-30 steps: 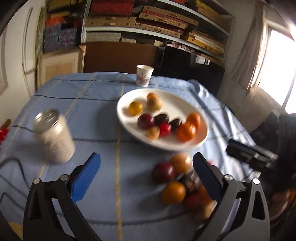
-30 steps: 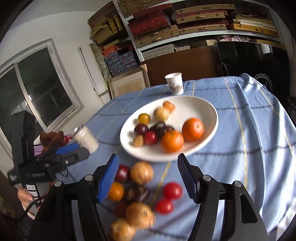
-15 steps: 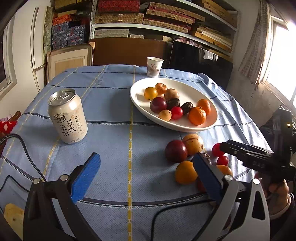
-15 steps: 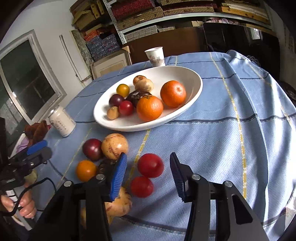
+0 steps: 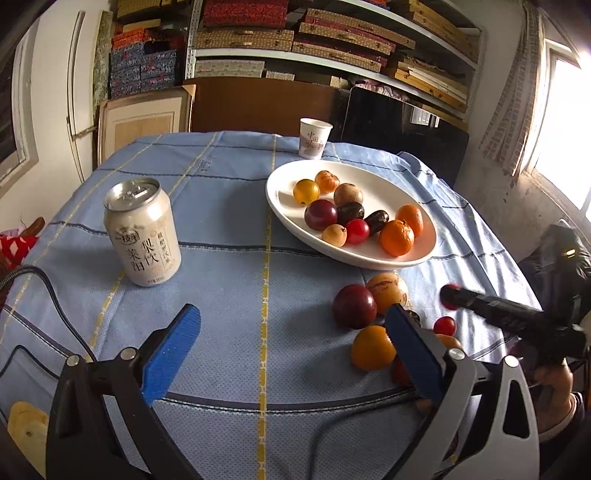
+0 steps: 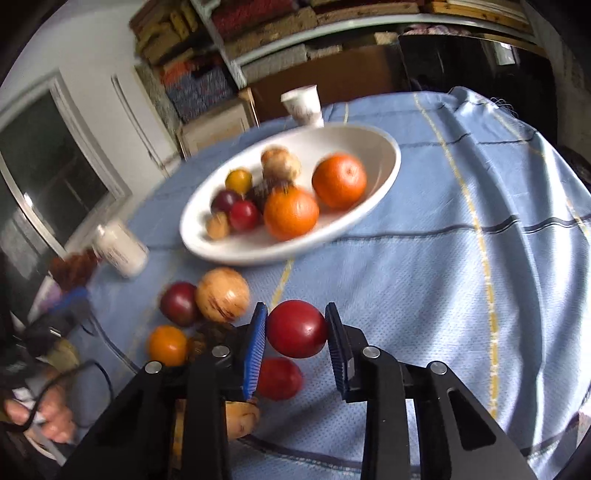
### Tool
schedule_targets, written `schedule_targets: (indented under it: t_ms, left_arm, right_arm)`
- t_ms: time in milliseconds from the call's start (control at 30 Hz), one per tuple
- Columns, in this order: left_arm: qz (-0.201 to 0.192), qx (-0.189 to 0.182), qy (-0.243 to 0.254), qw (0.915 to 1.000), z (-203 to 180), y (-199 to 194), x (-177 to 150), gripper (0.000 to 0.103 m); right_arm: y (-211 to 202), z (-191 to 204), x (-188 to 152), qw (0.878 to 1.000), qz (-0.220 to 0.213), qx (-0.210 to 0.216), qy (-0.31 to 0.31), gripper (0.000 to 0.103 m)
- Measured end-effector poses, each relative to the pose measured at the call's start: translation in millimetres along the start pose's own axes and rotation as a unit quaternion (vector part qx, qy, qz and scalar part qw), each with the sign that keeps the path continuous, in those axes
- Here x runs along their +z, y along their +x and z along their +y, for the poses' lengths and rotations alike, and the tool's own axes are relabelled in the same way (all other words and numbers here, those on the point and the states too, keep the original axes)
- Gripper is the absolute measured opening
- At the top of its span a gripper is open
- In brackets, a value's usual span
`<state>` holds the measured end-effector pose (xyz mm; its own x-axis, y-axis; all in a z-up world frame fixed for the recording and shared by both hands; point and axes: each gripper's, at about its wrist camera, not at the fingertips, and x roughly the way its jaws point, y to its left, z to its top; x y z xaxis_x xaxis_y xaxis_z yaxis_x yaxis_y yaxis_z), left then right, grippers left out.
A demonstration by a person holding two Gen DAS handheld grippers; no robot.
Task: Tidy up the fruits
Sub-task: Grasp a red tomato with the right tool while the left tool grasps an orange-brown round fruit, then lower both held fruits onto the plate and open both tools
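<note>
Round table (image 5: 229, 266) covered by a light blue cloth with yellow and dark stripes. On it: white oval plate (image 5: 417, 258) right of centre holding fruit, paper cup (image 5: 314, 138) just behind the plate near the far edge, upright drink can (image 5: 142, 230) on the left, well apart from the plate. Loose fruit lay on the cloth in front of the plate: dark red plum (image 5: 354, 305) touching a tan round fruit (image 5: 387, 291), orange fruit (image 5: 372, 348) just in front. Black cable (image 5: 55, 299) crossed the near left edge.

Stacked shelves (image 5: 332, 33); bright window (image 5: 565, 122) right
</note>
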<state>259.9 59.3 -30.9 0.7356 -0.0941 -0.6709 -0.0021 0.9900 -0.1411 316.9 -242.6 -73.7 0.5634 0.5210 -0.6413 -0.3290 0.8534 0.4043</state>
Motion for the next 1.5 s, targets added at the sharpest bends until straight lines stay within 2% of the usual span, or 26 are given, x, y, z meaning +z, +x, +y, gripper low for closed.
schedule_targets:
  t_ms: [67,167,200,267,367,533,733,833,933,1133,1200,1500]
  left_arm:
    - [0.010,-0.009,0.010,0.9999,-3.2,4.9,-1.5,0.098]
    - [0.029,-0.028,0.038,0.9985,-14.9,13.9,-5.9,0.096]
    - [0.034,-0.031,0.046,0.9979,-18.5,16.6,-7.3,0.092]
    - [0.049,-0.044,0.061,0.9959,-25.3,22.6,-10.6,0.072]
    - [0.070,-0.067,0.062,0.9934,-29.6,30.1,-14.8,0.062]
    - [0.081,-0.092,0.065,0.9904,-35.0,35.3,-17.2,0.062]
    - [0.099,-0.099,0.064,0.9881,-41.1,50.1,-17.0,0.062]
    - [0.111,-0.103,0.059,0.9867,-41.6,57.6,-17.5,0.054]
    - [0.125,-0.118,0.049,0.9839,-42.2,65.9,-17.8,0.051]
    - [0.129,-0.125,0.049,0.9826,-46.6,70.6,-19.4,0.044]
    - [0.130,-0.134,0.047,0.9813,-46.6,70.5,-19.4,0.038]
    - [0.127,-0.128,0.039,0.9829,-42.7,67.0,-20.3,0.038]
  right_arm:
    - [-14.6,-1.1,2.0,1.000,-0.020,0.010,0.007,0.032]
    - [-23.5,2.6,3.0,0.999,-0.033,0.001,-0.004,0.033]
    - [-24.0,2.9,3.6,0.999,-0.033,0.000,-0.005,0.033]
    - [-24.5,5.7,3.0,0.999,-0.031,0.004,-0.009,0.033]
    - [-28.6,11.1,1.7,0.999,-0.035,0.006,-0.019,0.033]
    - [-35.6,16.0,1.5,0.998,-0.047,0.003,-0.030,0.033]
    - [-35.8,14.1,1.3,0.999,-0.045,0.006,-0.023,0.033]
    - [-35.7,15.0,1.0,0.999,-0.046,0.006,-0.025,0.033]
    - [-36.2,16.2,0.4,0.998,-0.048,0.006,-0.027,0.033]
    - [-37.0,16.9,0.0,0.998,-0.050,0.006,-0.028,0.033]
    - [-36.9,17.0,-0.1,0.998,-0.049,0.006,-0.028,0.033]
    - [-34.5,19.0,-1.3,0.998,-0.045,0.005,-0.031,0.033]
